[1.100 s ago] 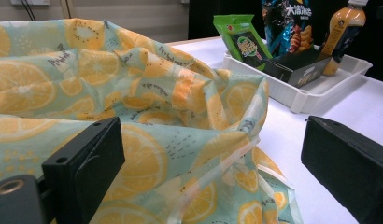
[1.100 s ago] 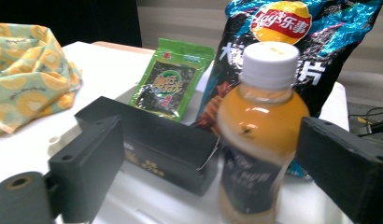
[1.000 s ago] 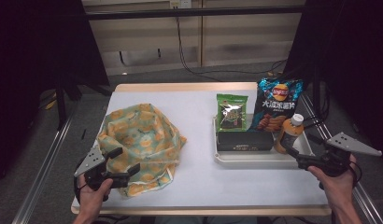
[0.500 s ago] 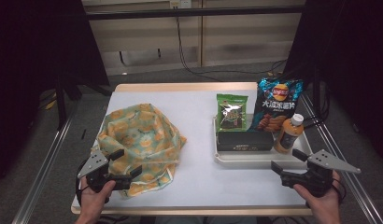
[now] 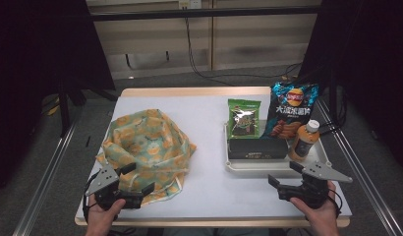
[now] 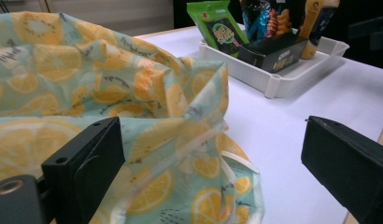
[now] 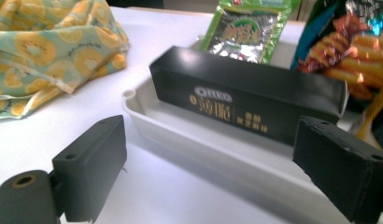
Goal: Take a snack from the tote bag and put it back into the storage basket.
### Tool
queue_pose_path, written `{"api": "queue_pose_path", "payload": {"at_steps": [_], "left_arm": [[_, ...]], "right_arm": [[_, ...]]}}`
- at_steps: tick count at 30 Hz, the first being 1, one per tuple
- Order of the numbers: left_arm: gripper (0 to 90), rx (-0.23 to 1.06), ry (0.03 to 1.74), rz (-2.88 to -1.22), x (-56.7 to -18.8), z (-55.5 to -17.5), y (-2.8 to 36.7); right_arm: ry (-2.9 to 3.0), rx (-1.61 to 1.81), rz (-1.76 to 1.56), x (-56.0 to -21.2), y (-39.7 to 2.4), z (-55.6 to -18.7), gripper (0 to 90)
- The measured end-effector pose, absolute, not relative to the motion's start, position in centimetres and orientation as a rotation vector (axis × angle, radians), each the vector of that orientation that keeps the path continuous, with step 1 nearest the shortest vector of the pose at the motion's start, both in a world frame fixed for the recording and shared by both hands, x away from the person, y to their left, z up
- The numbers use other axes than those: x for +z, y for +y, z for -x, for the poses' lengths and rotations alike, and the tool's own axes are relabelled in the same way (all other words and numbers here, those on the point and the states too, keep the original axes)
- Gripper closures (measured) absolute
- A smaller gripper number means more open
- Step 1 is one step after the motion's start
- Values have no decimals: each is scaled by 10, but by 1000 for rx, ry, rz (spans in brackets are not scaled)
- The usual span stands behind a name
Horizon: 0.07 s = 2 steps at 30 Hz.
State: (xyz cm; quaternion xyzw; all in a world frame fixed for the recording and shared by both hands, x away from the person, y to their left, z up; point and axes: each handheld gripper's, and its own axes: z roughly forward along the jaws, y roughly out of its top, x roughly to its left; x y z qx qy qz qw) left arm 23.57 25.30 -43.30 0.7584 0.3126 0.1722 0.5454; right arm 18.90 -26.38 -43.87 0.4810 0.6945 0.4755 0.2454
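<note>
2 hand-held grippers, both spread wide and empty. High view: your left hand-held gripper (image 5: 135, 184) touches the lemon-print bag (image 5: 148, 147); your right hand-held gripper (image 5: 283, 183) sits just before the tray (image 5: 253, 168). Left gripper view: bag edge (image 6: 180, 140) between jaws. Right gripper view: black box (image 7: 245, 100) straight ahead, long axis crosswise.

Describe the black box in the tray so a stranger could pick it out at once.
Find the white tray on the right half of the table. Along its near edge lies the black box, long and flat-sided, with a white Oreo logo. Its neighbours are a green packet, a blue chip bag and an orange bottle.
</note>
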Motion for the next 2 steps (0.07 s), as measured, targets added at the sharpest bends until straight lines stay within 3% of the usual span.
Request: {"api": "queue_pose_path", "payload": {"at_steps": [2], "left_arm": [[57, 416, 744, -1796, -433, -237, 255]], "right_arm": [[1902, 1290, -1325, -442, -265, -189, 92]]}}
